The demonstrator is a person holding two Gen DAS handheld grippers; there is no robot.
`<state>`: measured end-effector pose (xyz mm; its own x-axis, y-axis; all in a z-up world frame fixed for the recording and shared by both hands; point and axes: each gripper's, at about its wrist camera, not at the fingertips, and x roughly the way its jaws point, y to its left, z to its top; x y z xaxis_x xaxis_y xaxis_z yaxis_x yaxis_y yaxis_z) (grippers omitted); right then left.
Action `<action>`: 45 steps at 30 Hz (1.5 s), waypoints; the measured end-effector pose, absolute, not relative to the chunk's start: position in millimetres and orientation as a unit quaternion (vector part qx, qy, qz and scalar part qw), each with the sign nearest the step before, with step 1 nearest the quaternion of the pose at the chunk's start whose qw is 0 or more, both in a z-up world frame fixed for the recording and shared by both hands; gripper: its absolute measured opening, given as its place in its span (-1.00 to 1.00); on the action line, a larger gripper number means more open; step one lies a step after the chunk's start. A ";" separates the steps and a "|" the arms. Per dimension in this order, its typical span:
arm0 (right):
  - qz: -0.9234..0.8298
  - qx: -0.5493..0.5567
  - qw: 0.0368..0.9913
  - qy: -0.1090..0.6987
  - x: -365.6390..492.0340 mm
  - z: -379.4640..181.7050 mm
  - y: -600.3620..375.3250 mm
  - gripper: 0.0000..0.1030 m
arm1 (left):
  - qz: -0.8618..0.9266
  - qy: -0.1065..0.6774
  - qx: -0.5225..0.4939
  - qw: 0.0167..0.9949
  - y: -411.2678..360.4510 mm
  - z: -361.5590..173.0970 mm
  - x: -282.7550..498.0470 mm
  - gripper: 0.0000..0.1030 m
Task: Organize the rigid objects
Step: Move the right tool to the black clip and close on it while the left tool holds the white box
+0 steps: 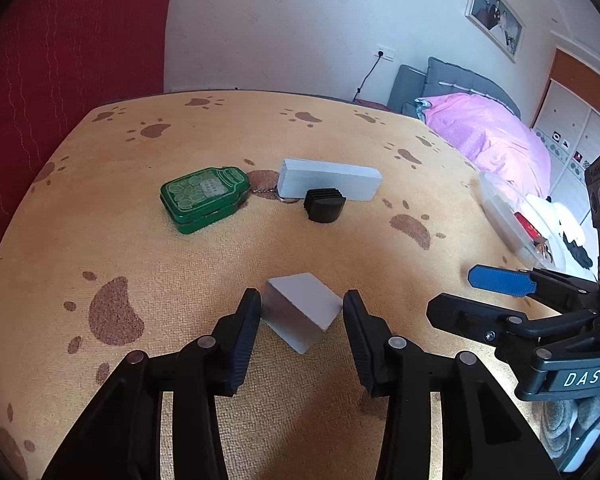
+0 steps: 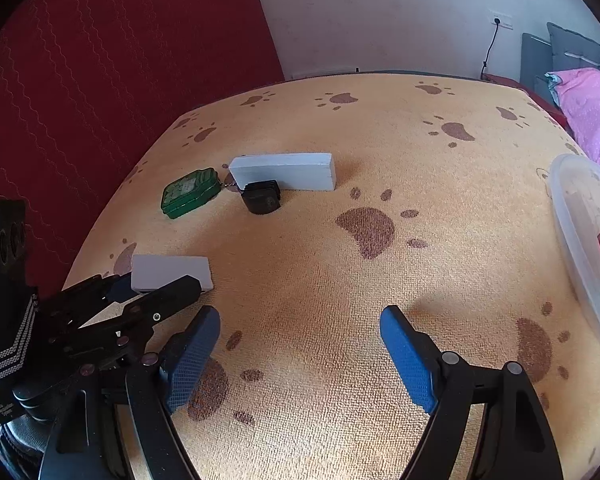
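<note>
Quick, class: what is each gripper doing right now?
Left gripper: shut on the small white block.
Right gripper: open, holding nothing.

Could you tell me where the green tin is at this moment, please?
The green tin lies on the paw-print cloth, far left in both views, left of the long white block and the black cap.

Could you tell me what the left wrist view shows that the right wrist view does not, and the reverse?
Only the left wrist view shows the framed picture on the wall, and the left claw from behind, its pads against the small white block.

Only the right wrist view shows both blue pads of the right claw standing wide, with nothing between them.

Both show the green tin, the long white block, the black cap, the clear tub, and the paw-print cloth.
</note>
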<state>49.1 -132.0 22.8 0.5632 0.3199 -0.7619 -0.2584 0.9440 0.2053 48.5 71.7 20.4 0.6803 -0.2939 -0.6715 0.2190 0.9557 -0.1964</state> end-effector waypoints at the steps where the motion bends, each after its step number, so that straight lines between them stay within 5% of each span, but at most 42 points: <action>1: 0.162 0.034 0.884 0.437 50.0 23.3 -131.2 0.66 | -0.131 0.368 -0.050 0.919 72.7 21.7 46.9 -0.15; 12: 0.183 0.019 0.887 0.423 79.9 26.4 -107.7 0.63 | -0.057 0.331 -0.103 0.936 104.7 28.8 39.0 -0.15; 38: 0.182 -0.052 0.888 0.418 131.2 11.9 -66.6 -0.39 | -0.057 0.333 -0.107 0.935 105.9 27.1 39.1 -0.15; 45: 0.178 -0.037 0.891 0.415 116.4 17.6 -80.4 -0.39 | -0.055 0.331 -0.107 0.936 106.0 26.5 38.3 -0.15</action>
